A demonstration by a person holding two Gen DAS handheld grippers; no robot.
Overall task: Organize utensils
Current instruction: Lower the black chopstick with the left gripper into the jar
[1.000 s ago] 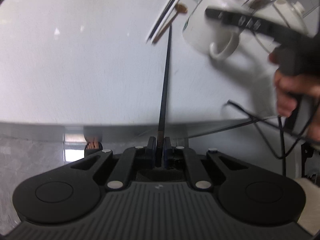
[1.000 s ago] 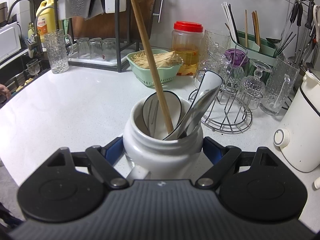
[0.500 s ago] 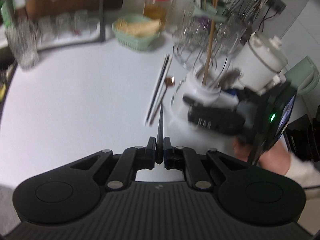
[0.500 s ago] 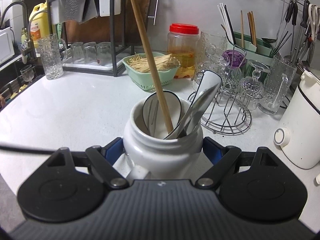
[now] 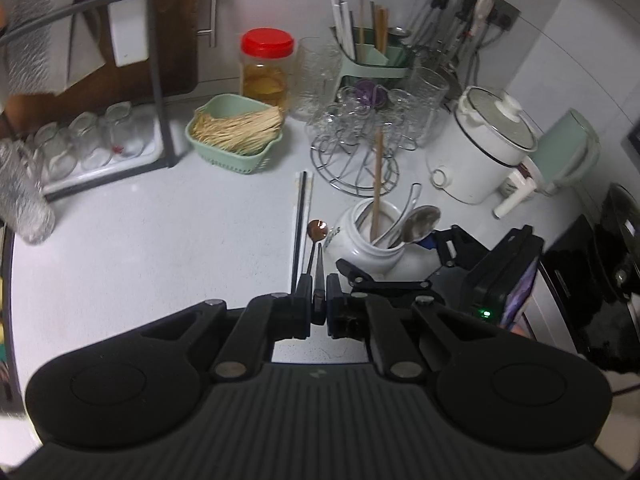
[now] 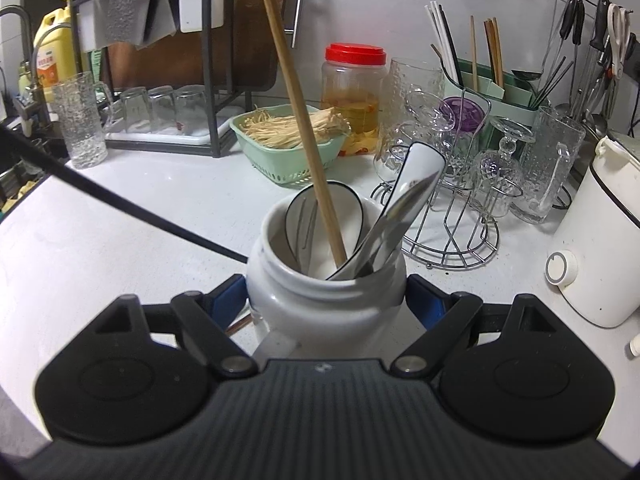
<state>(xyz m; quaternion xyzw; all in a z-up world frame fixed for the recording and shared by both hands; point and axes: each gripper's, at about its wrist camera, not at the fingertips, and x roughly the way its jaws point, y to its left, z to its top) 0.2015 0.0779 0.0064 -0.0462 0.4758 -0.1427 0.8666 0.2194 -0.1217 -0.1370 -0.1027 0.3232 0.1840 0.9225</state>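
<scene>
My left gripper (image 5: 319, 307) pinches a black chopstick (image 6: 120, 200) above the white counter (image 5: 140, 248); my right gripper (image 6: 326, 304) clamps the white jar (image 6: 324, 300), which holds a wooden chopstick (image 6: 300, 128) and spoons (image 6: 400, 208). More chopsticks (image 5: 301, 208) lie beside the jar.

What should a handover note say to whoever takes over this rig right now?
Left gripper: shut on a black chopstick, held above the counter.
Right gripper: shut on the white jar, steadying it.
Done: a wooden chopstick and spoons stand in the jar.
Left: put the held chopstick in the jar, then the chopsticks and the brown spoon lying left of the jar.
</scene>
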